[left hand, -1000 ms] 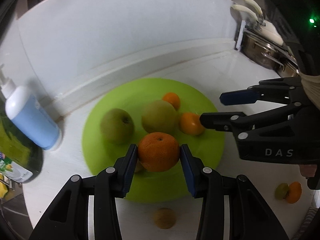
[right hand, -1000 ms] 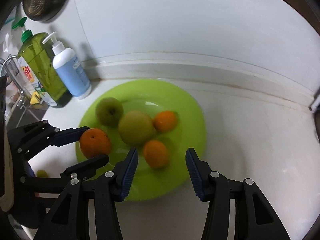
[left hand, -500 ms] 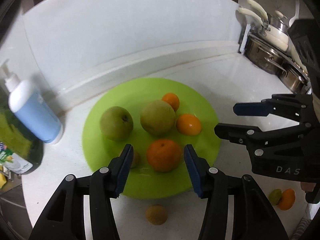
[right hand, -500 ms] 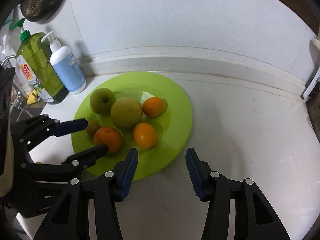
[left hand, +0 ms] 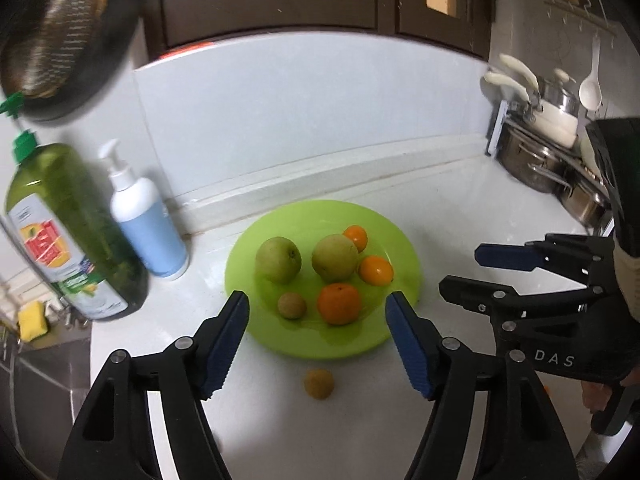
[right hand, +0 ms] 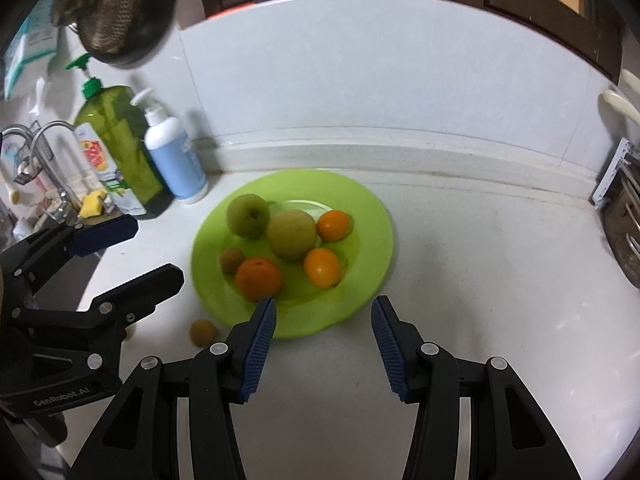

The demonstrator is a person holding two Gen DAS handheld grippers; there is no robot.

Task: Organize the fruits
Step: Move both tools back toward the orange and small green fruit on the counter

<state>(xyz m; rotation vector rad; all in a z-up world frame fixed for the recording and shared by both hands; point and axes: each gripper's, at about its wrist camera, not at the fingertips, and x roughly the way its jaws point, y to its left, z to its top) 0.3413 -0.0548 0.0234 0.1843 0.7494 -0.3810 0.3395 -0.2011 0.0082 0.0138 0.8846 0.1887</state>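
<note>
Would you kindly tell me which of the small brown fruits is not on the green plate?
The small brown fruit on the counter, just in front of the green plate; the other brown fruit sits on the plate beside the large orange.

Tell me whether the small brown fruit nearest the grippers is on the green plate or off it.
Off. The small brown fruit lies on the white counter just outside the green plate rim, clear of it.
</note>
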